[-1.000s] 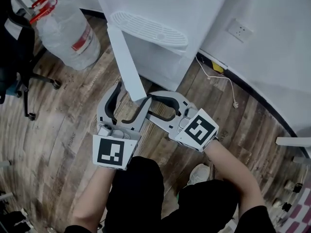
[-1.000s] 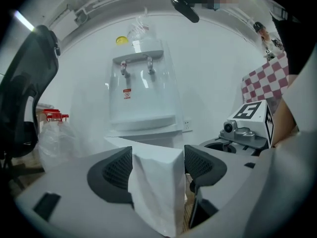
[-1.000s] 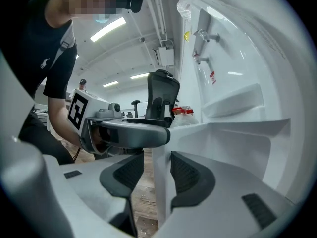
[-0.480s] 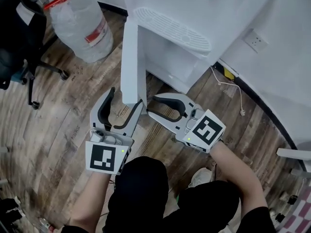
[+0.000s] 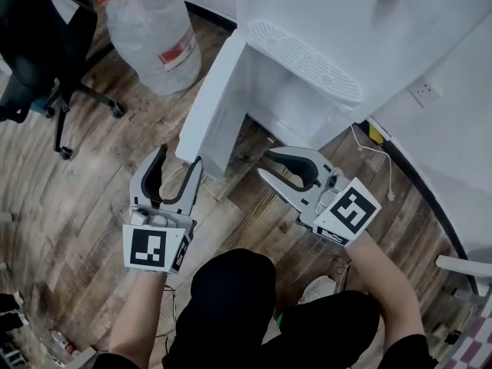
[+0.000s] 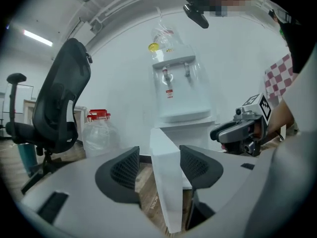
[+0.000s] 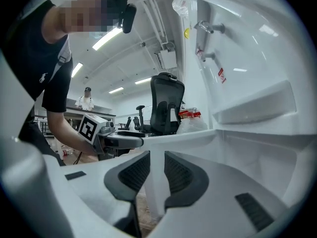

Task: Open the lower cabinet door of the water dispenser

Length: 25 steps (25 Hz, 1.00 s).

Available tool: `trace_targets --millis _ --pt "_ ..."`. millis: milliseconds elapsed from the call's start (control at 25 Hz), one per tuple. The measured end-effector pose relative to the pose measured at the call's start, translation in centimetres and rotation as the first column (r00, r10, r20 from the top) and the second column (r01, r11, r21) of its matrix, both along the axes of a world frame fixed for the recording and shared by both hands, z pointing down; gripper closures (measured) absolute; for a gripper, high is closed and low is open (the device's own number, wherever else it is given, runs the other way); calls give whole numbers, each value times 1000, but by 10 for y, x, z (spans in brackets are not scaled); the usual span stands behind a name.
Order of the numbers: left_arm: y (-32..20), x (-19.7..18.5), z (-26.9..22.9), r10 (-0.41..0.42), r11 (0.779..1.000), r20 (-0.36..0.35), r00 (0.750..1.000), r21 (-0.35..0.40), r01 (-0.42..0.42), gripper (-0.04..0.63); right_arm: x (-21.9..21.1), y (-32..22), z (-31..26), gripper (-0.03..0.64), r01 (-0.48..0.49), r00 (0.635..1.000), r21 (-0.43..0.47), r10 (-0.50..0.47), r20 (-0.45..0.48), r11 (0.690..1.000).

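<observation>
Straddling the near edge of the lower cabinet door [image 5: 219,106] with the left gripper [image 5: 179,158], fingers spread and only just been closing in: right pad up against the panel, left pad clear of it, wooden floor [image 5: 100,183] showing through the gap, so no real pinch yet. Finding the door swung well out from the water dispenser [image 5: 346,44], hinged at the cabinet's left side, free edge nearest, cavity open to its right. Hovering just right of that door with the right gripper [image 5: 264,164], fingers drawn close after closing in too, nothing between them, only the door's edge glimpsed beyond the tips. Risking a slip here: loose hold, smooth panel, one sideways tug and out of the fingers, swinging back toward the right gripper. Risking an overswing as well, straight into the water bottle [image 5: 154,29] at the far left, standing in the arc, if pushed on hard. Worth minding the hinge too: levering crookedly on the free edge, straining it or dragging the dispenser across the wooden floor.
</observation>
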<state>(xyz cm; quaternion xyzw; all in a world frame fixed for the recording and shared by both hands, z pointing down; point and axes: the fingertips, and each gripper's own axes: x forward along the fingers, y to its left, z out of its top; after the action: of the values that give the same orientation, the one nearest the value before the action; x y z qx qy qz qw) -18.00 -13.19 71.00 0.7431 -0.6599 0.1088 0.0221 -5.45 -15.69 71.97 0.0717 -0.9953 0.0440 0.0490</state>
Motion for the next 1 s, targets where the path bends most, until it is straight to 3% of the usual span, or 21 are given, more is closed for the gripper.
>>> trace_targets --millis 440,1000 --pt "-10 -85 7 -138 990 -14 990 -2 138 377 -2 -2 -4 531 -8 1000 -11 8 -14 1000" --pt "-34 -131 14 -161 987 12 987 -16 162 405 12 -5 -8 565 -79 996 -6 78 -48 997"
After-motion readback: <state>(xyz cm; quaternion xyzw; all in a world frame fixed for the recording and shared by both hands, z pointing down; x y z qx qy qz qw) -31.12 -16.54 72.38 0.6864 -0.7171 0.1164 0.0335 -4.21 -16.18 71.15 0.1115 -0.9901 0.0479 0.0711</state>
